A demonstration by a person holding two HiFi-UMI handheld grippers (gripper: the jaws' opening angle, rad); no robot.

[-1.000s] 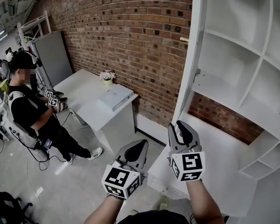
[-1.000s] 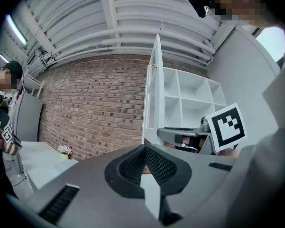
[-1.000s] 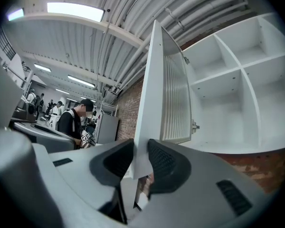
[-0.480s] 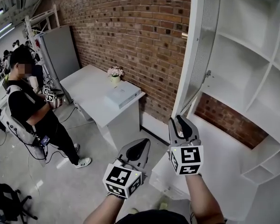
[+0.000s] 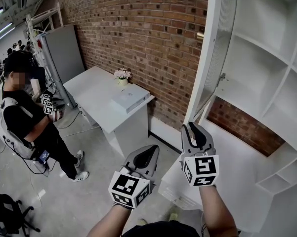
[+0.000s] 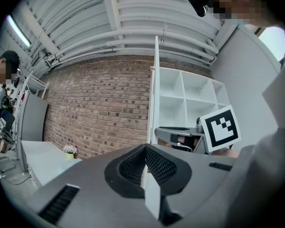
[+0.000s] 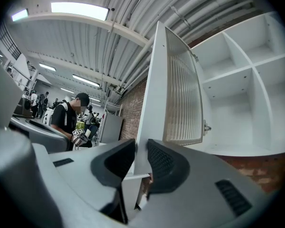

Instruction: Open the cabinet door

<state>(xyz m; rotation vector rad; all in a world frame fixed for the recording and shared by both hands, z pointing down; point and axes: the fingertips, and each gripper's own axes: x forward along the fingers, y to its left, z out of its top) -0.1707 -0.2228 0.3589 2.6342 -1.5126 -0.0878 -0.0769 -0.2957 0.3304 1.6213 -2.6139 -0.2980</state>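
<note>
- Low on the free edge of the cabinet door (image 5: 215,58): pinched by the right gripper (image 5: 193,128), squeezed a touch tighter just now, with that edge between the pads.
- Down near the waist: left gripper (image 5: 149,152) closed on nothing, idle.
- Door-wise: hangs well open, swung out from the cabinet (image 5: 267,63), shows its ribbed inner panel.
- Could slip free, by the look of it. Thin, smooth edge and a shallow bite near the bottom corner. Would come from tugging sideways instead of following the hinge arc.
- Might strain the hinges if dragged downward or forced past full swing.
- Could knock the brick wall (image 5: 138,33) with a hard push. Seems the nearest obstacle on the door's far side.
- Plenty of room floor-side, well apart from the desk (image 5: 96,90) and the person (image 5: 24,117).
- Worth minding the counter (image 5: 237,177) edge just beneath the right gripper.
</note>
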